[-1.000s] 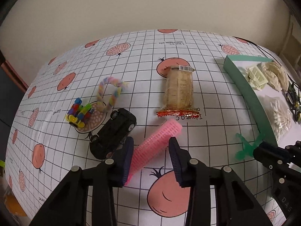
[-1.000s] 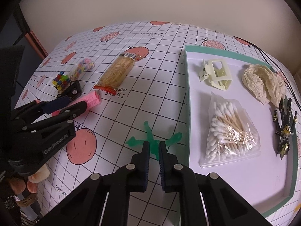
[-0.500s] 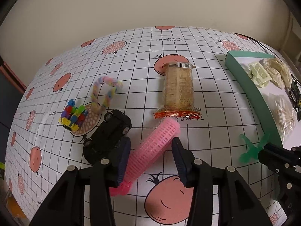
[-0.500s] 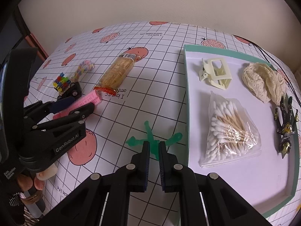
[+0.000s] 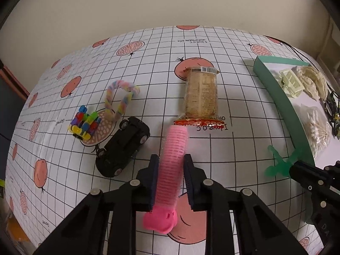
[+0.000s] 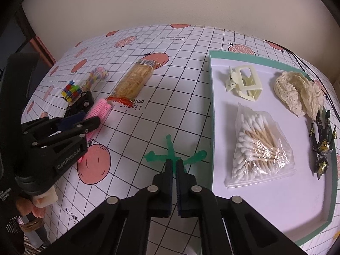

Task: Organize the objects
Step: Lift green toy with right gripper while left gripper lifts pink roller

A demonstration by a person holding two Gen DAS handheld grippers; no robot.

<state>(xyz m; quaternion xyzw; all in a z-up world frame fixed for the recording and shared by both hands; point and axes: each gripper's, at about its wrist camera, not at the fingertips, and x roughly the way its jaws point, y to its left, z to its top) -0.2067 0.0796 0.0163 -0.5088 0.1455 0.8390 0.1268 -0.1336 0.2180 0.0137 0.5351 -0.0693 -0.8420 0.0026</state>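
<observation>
My left gripper [image 5: 171,161] is shut on a pink hair roller [image 5: 174,144], which runs lengthwise between the jaws. The roller's far end reaches the red seam of a snack packet [image 5: 200,95]. The right wrist view shows the same grip from the side, with the left gripper [image 6: 85,120] around the hair roller [image 6: 101,107]. My right gripper [image 6: 174,164] is shut on a translucent green plastic piece [image 6: 170,148] just left of the teal tray [image 6: 210,106]. That green plastic piece [image 5: 276,165] also shows at the right of the left wrist view.
A black toy car [image 5: 122,146], a colourful block toy [image 5: 85,125] and a pastel twisted loop [image 5: 121,97] lie left of the roller. The tray holds a cream claw clip [image 6: 244,82], lace cloth [image 6: 297,93], a cotton swab bag [image 6: 259,146] and a dark figurine [image 6: 323,142].
The left jaws have closed onto the pink roller, which has turned from slanted to straight between them. The right gripper and the green piece have stayed put.
</observation>
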